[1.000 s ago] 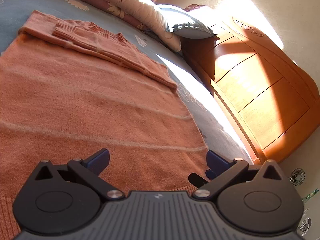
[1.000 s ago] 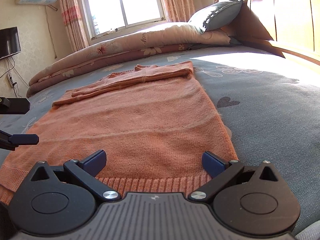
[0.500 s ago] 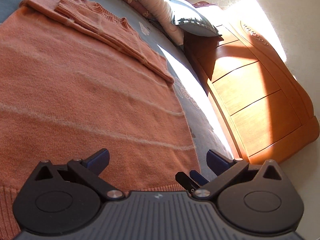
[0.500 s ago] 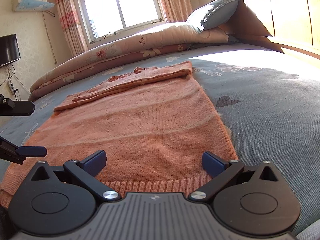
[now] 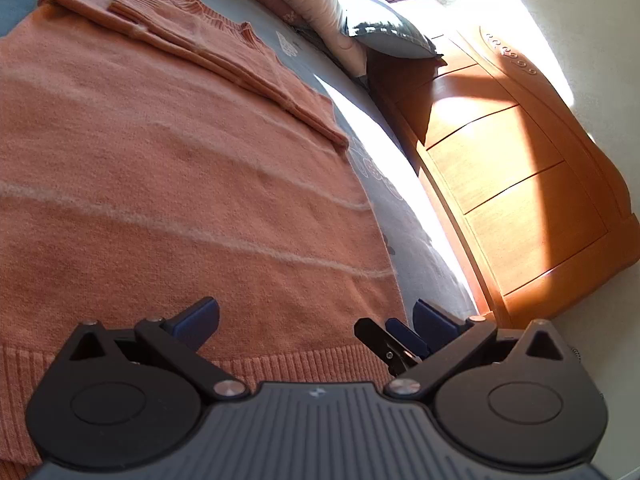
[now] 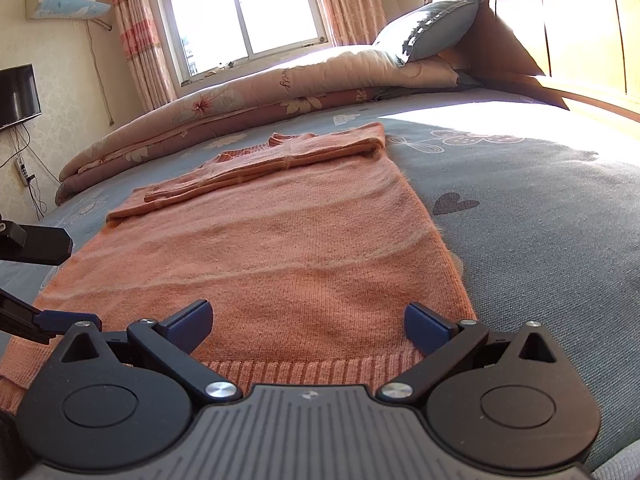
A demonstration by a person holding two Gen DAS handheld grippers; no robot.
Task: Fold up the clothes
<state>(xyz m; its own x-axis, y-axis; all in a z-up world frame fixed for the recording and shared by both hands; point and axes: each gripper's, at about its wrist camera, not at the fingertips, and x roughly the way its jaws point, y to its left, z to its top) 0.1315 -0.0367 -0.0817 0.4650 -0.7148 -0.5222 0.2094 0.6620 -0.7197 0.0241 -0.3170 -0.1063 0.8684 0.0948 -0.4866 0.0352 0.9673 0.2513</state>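
An orange knit sweater lies flat on the blue bedsheet, its sleeves folded across the chest at the far end. My left gripper hangs open just above the ribbed hem, near the sweater's left corner, nothing between its blue pads. My right gripper is open too, low over the hem near the right corner. The right gripper's fingers show beside my left gripper, and the left gripper's fingers show at the left edge of the right wrist view.
A rolled floral quilt and a grey pillow lie along the far side of the bed. The wooden headboard rises on the right. A window, curtains, an air conditioner and a wall TV are behind.
Both grippers have sunk lower and closer to the sweater's hem. The left view has tilted and moved forward over the cloth. Both stay open.
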